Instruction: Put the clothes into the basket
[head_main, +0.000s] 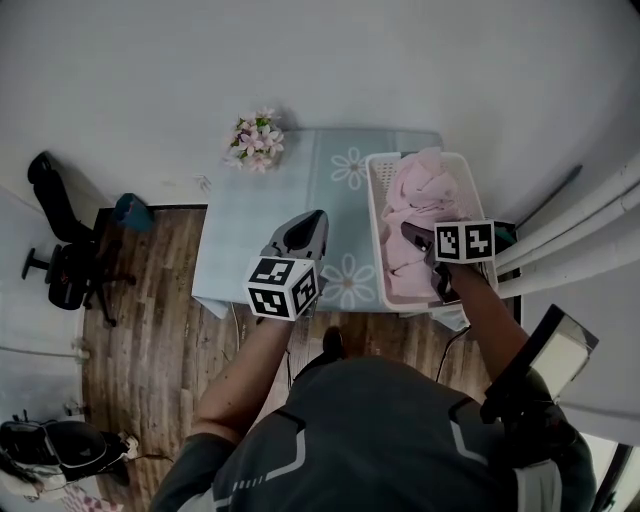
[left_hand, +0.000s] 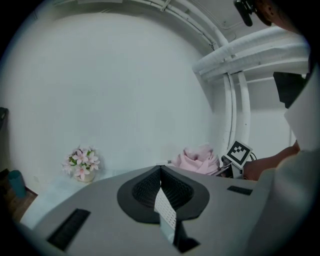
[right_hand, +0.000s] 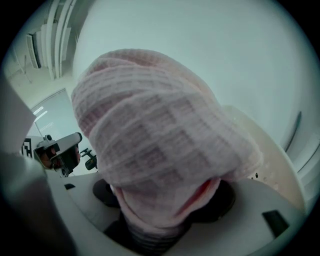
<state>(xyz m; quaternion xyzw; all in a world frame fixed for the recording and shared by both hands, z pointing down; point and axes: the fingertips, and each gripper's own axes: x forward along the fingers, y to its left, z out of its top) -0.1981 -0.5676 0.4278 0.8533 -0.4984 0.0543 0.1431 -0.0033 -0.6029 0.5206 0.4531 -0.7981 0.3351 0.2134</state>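
Note:
A white basket (head_main: 372, 215) stands on the right end of the table (head_main: 235, 235), heaped with pink clothes (head_main: 420, 190). My right gripper (head_main: 418, 240) is down on that heap. In the right gripper view a pink waffle-knit cloth (right_hand: 155, 135) bulges over and between the wide-standing jaws of the right gripper (right_hand: 160, 202) and hides its fingers. The basket's rim (right_hand: 267, 150) shows behind it. My left gripper (head_main: 306, 228) hovers over the tablecloth left of the basket. Its jaws meet, with nothing between them (left_hand: 161, 172). From there the pink clothes (left_hand: 196, 161) lie ahead to the right.
A pot of pink flowers (head_main: 255, 140) stands at the table's far left corner, also ahead of the left gripper (left_hand: 81, 163). An office chair (head_main: 60, 250) and a teal bin (head_main: 130, 212) are on the wooden floor to the left. White pipes (head_main: 590, 230) run close by the basket's right side.

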